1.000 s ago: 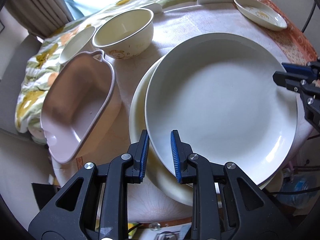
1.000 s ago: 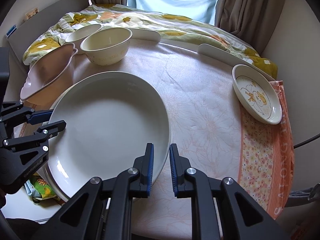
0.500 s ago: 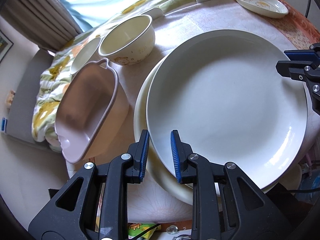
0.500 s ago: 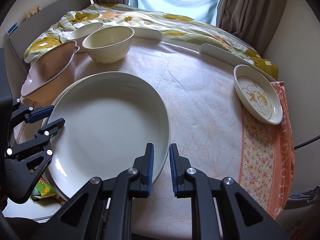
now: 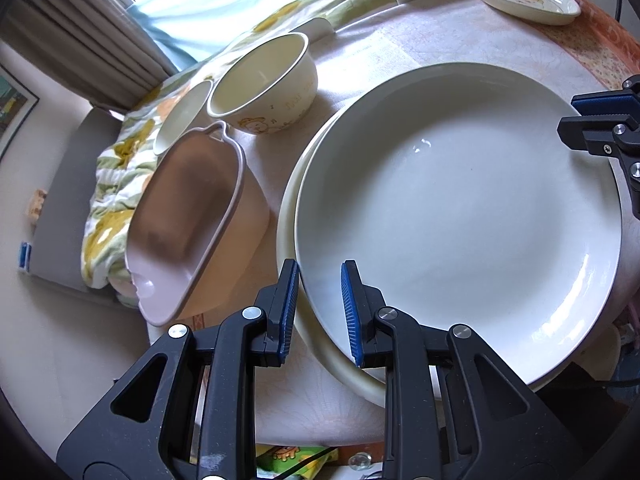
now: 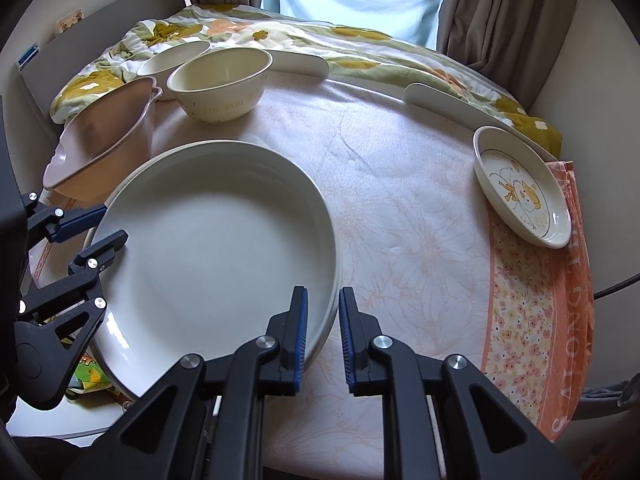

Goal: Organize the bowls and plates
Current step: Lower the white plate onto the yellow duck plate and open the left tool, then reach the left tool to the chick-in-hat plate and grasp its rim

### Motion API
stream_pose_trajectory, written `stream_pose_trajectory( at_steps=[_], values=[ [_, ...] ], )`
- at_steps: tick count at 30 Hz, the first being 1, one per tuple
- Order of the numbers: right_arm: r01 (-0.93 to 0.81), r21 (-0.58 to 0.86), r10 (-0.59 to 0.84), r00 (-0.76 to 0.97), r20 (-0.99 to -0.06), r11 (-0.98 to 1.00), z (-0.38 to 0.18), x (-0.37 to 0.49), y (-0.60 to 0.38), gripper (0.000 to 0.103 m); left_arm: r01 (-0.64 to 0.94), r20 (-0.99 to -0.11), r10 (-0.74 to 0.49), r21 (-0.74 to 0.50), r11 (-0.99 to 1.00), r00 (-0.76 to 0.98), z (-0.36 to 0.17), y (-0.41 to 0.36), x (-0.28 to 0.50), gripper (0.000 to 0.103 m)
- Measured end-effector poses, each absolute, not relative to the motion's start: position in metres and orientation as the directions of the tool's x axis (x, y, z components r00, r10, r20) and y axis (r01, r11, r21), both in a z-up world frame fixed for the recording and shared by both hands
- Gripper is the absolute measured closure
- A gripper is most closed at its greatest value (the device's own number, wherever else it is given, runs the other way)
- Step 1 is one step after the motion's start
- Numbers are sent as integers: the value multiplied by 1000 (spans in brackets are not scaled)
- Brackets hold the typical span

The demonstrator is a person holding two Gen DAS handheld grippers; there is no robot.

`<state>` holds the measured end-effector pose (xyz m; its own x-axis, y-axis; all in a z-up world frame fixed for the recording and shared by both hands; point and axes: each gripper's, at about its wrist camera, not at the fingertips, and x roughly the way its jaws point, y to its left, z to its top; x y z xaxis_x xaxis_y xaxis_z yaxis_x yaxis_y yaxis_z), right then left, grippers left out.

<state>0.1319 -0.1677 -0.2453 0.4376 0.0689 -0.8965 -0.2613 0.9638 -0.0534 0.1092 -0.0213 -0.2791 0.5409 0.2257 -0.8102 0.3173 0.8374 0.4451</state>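
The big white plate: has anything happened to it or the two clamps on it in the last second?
Hardly. The white plate stays clamped at opposite rims by the left gripper and right gripper, above the cream plate beneath. Only the left gripper's view tilted a little, showing more of the window. The cream bowl, pink dish and small picture plate stayed put.

A: Any readable text?
B: Yes. White capitals run along the orange cloth border point(image 6: 576, 320) at the right of the right wrist view, upside down; roughly "SAITONGD".
A: And the cream bowl point(image 5: 276, 100)?
B: Faint lettering, too small to read.
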Motion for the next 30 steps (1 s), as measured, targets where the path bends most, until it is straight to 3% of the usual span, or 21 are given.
stream_pose_trajectory(
  at_steps=[12,17,18,19,20,21,22,23,30],
  values=[
    [-245,-27,89,449,-889,969,-240,135,-174,88,289,-830,184,378,880,526,-263,-10,117,83],
    [-161,50,125,499,-858,986,-201,139,-198,88,277,-837,3,185,943,547,-203,-1,133,83],
    [-144,70,135,508,-851,987,-194,140,-204,88,286,-837,-59,118,951,544,-191,-1,140,79],
    [-118,99,146,516,-844,988,-185,141,-212,88,294,-832,-117,58,954,542,-179,-1,146,63],
    [-90,127,155,527,-836,988,-177,141,-221,79,304,-818,-180,-7,953,546,-167,-2,154,45],
    [-58,152,159,542,-825,987,-169,141,-231,68,316,-800,-224,-46,948,556,-158,-5,159,3],
    [-23,172,155,562,-812,985,-161,139,-241,29,337,-768,-280,-90,937,575,-146,-8,164,0],
    [11,193,150,584,-798,981,-154,137,-252,0,356,-746,-316,-113,928,587,-138,-13,168,0],
    [207,285,107,604,-790,936,-128,130,-336,0,547,-721,-535,-257,797,440,-114,-80,234,0]
  ],
)
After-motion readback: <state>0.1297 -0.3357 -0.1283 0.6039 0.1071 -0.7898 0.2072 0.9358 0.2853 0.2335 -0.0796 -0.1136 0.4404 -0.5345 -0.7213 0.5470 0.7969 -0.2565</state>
